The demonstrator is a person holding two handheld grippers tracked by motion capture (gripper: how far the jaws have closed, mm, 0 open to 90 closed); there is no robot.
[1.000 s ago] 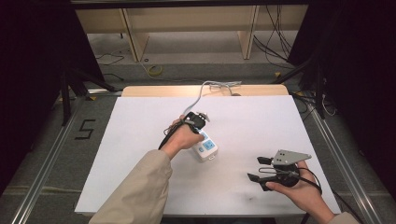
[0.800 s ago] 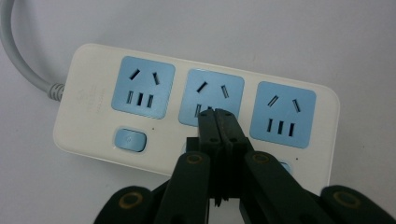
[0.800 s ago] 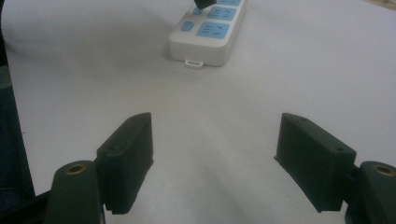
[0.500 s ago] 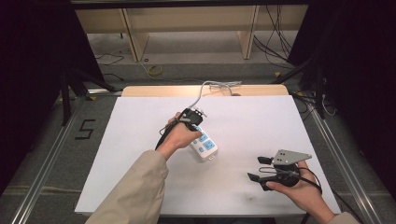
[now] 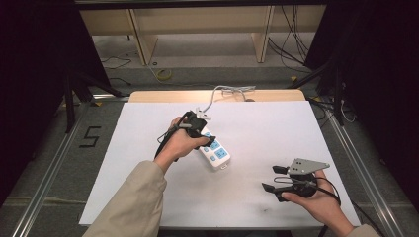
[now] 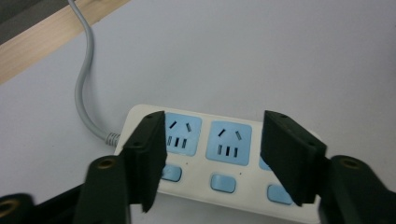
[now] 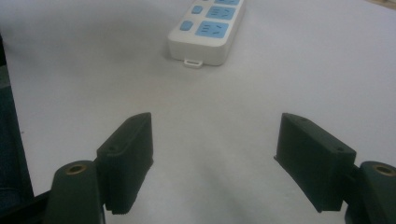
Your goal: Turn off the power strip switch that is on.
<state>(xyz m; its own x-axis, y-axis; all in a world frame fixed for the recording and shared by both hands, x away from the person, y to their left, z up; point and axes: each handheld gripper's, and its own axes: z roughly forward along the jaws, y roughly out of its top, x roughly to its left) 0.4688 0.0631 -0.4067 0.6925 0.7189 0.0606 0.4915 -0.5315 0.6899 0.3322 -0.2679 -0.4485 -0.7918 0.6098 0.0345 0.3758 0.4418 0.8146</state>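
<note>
Hovered wide open and empty over the white power strip (image 6: 219,158) at frame centre on the surface (image 5: 276,128), left hand-held gripper (image 6: 212,156) seemingly untouching; risked skidding it if closed off-centre.

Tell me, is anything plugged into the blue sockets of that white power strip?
No, in the left gripper view the two blue sockets of the power strip between the left gripper fingers show bare slots.
</note>
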